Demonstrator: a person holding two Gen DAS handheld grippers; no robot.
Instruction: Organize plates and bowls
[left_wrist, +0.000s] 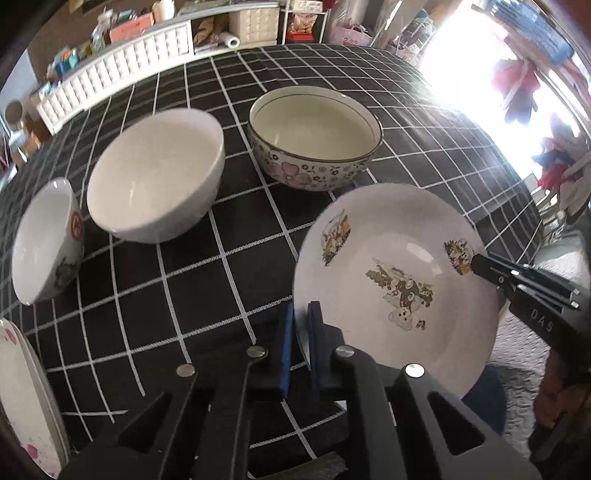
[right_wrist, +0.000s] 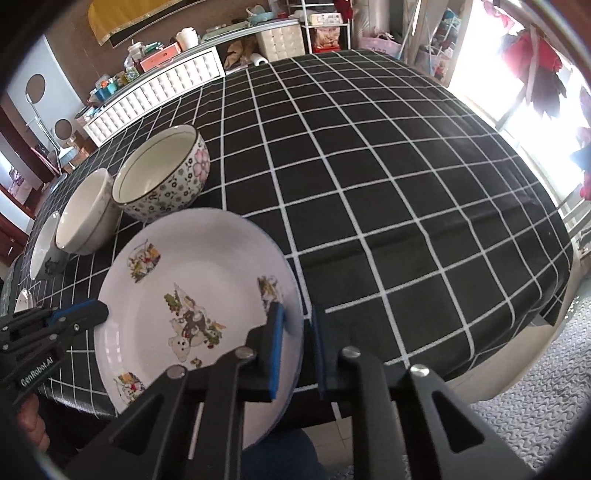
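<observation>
Plate (left_wrist: 399, 284) with cartoon pictures held in air above near edge of desk (left_wrist: 236, 258), tilted. Left claw (left_wrist: 301, 347) pinching plate's left rim between blue pads; right claw (right_wrist: 298, 347) pinching opposite rim, same way. Each claw visible in other's view at far side of plate. On checked cloth behind: flowered bowl (left_wrist: 314, 138), plain white bowl (left_wrist: 157, 175) beside it, small bowl with red mark (left_wrist: 46, 240) further left, all apart. At left edge, rim of another plate (left_wrist: 22, 402), perhaps more than one, view poor.
</observation>
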